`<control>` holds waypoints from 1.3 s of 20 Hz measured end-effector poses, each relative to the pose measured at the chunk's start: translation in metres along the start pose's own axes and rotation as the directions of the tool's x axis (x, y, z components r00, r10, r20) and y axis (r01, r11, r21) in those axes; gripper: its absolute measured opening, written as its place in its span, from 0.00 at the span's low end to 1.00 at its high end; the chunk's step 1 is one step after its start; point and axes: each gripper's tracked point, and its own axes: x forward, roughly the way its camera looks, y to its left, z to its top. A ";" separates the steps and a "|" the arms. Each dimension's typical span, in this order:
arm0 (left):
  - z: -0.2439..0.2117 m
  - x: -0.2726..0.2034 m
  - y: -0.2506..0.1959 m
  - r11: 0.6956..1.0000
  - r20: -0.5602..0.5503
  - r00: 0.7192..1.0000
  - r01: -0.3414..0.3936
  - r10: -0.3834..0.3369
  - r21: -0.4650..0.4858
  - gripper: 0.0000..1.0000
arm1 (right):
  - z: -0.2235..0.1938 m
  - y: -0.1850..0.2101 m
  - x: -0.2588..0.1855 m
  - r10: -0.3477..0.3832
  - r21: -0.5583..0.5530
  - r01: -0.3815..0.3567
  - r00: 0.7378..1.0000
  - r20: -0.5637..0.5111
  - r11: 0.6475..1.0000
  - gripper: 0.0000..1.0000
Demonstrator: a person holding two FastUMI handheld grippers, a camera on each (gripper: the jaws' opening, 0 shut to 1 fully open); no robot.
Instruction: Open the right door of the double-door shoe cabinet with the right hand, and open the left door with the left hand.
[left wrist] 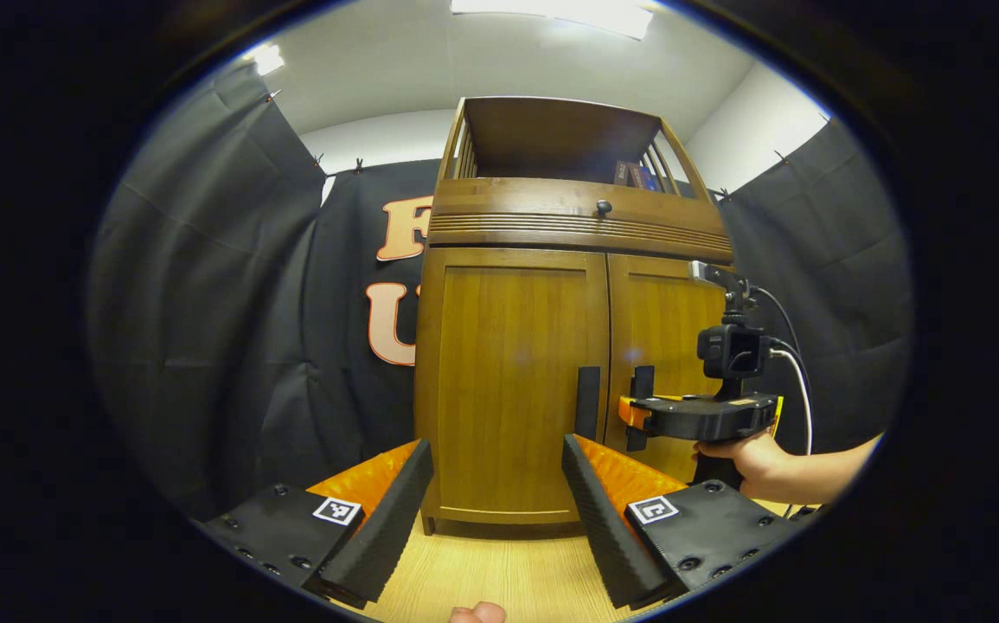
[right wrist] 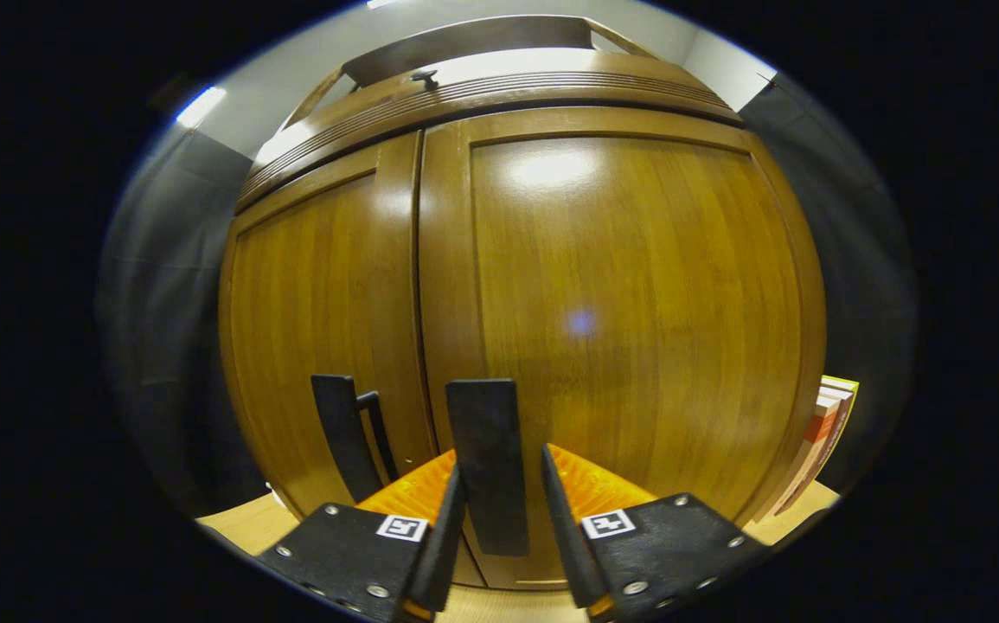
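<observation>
So we've got the shoe cabinet [left wrist: 551, 346] standing on a pale wood floor [left wrist: 499, 580], both doors closed and flush. There's open room on its left out to the black booth cloth [left wrist: 231, 329], and bare floor in front of it.

Our left gripper [left wrist: 499, 510] sits back from the cabinet, fingers spread wide with nothing between them, lined up roughly with the left door [left wrist: 508, 381].

Our right gripper [right wrist: 499, 519] is right up at the right door [right wrist: 620, 329]. Its fingers are narrowed around the right door's handle [right wrist: 486, 459], one on each side. Whether both actually press on it, we cannot tell. In the left gripper view you can see the same gripper [left wrist: 637, 411] at that handle, with a hand [left wrist: 746, 454] holding it from below.

The cabinet is glossy brown wood, with a grooved band and a small dark knob [left wrist: 604, 207] above the doors and an open shelf on top. Both handles are dark flat bars running vertically, sitting just either side of the centre seam; the left handle [left wrist: 587, 402] is untouched. Some books [right wrist: 823, 433] lean just beside the cabinet's right side.
</observation>
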 end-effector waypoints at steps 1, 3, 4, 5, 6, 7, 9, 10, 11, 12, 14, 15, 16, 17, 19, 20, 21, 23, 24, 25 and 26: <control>0.000 0.000 -0.002 1.000 -0.001 1.000 0.004 -0.004 0.002 0.93 | 0.003 -0.001 -0.001 -0.017 -0.016 0.018 1.000 0.024 1.000 0.44; 0.002 -0.001 -0.003 1.000 0.003 1.000 0.007 -0.007 0.001 0.93 | -0.004 -0.002 -0.005 -0.012 -0.050 0.013 1.000 0.021 0.999 0.33; 0.001 0.000 -0.004 1.000 0.002 1.000 0.010 -0.010 -0.001 0.93 | -0.006 -0.001 -0.005 0.000 -0.036 0.001 1.000 0.018 0.999 0.30; 0.002 -0.001 -0.005 1.000 0.002 1.000 0.013 -0.013 -0.004 0.93 | -0.005 -0.001 -0.004 0.010 -0.026 -0.009 1.000 0.016 1.000 0.27; 0.002 -0.004 -0.007 1.000 0.002 1.000 0.018 -0.018 -0.005 0.93 | -0.005 -0.001 -0.005 0.012 -0.027 -0.011 1.000 0.010 1.000 0.27; 0.003 -0.005 -0.008 1.000 0.001 1.000 0.019 -0.019 -0.004 0.93 | -0.005 -0.001 -0.004 0.008 -0.037 -0.007 1.000 0.008 0.999 0.26; 0.003 -0.008 -0.010 1.000 -0.001 1.000 0.021 -0.021 -0.003 0.93 | -0.006 -0.002 -0.006 -0.001 -0.039 0.001 1.000 -0.001 0.999 0.21; 0.003 -0.011 -0.012 1.000 0.000 1.000 0.024 -0.024 -0.004 0.93 | -0.007 -0.001 -0.008 0.005 -0.025 -0.005 1.000 -0.004 1.000 0.21; 0.004 -0.013 -0.013 1.000 -0.002 1.000 0.024 -0.024 -0.006 0.93 | -0.007 0.000 -0.010 0.014 -0.016 -0.014 1.000 -0.005 1.000 0.25; 0.004 -0.016 -0.014 1.000 -0.004 1.000 0.026 -0.026 -0.007 0.93 | -0.006 0.001 -0.015 0.024 -0.019 -0.024 1.000 -0.002 1.000 0.24; 0.004 -0.020 -0.016 1.000 -0.005 1.000 0.023 -0.023 -0.009 0.93 | -0.006 0.000 -0.029 0.042 -0.026 -0.042 0.999 -0.002 0.999 0.21; 0.004 -0.021 -0.017 1.000 -0.007 1.000 0.022 -0.022 -0.011 0.96 | -0.003 0.001 -0.034 0.053 -0.019 -0.053 0.999 0.012 0.998 0.22; 0.002 -0.024 -0.020 1.000 -0.008 1.000 0.021 -0.021 -0.010 0.93 | -0.003 0.001 -0.041 0.067 -0.014 -0.067 0.998 0.012 0.998 0.25; 0.002 -0.026 -0.022 1.000 -0.008 1.000 0.020 -0.021 -0.009 0.93 | -0.003 0.001 -0.049 0.074 -0.016 -0.074 0.997 0.013 0.997 0.28; 0.004 -0.026 -0.026 1.000 -0.007 1.000 0.024 -0.024 -0.007 0.96 | 0.000 -0.002 -0.062 0.085 -0.023 -0.085 0.996 0.014 0.996 0.24; 0.002 -0.028 -0.028 1.000 -0.005 1.000 0.025 -0.025 -0.006 0.93 | -0.001 -0.003 -0.070 0.097 -0.026 -0.097 0.995 0.009 0.995 0.24; 0.002 -0.030 -0.031 1.000 -0.005 1.000 0.029 -0.029 -0.008 0.93 | -0.003 -0.005 -0.079 0.107 -0.023 -0.107 0.994 0.000 0.994 0.24; 0.002 -0.031 -0.038 0.999 -0.007 0.999 0.039 -0.039 -0.021 0.93 | -0.003 -0.009 -0.096 0.119 -0.021 -0.119 0.993 -0.012 0.993 0.24; 0.003 -0.031 -0.041 0.999 -0.008 0.999 0.040 -0.040 -0.024 0.93 | -0.003 -0.013 -0.106 0.122 -0.027 -0.122 0.992 -0.013 0.992 0.24; 0.003 -0.032 -0.043 0.999 -0.009 0.999 0.040 -0.040 -0.023 0.93 | -0.002 -0.018 -0.117 0.121 -0.033 -0.121 0.993 -0.011 0.992 0.24; 0.002 -0.034 -0.044 0.999 -0.008 0.999 0.040 -0.040 -0.022 0.93 | -0.001 -0.023 -0.126 0.119 -0.035 -0.119 0.993 -0.010 0.992 0.24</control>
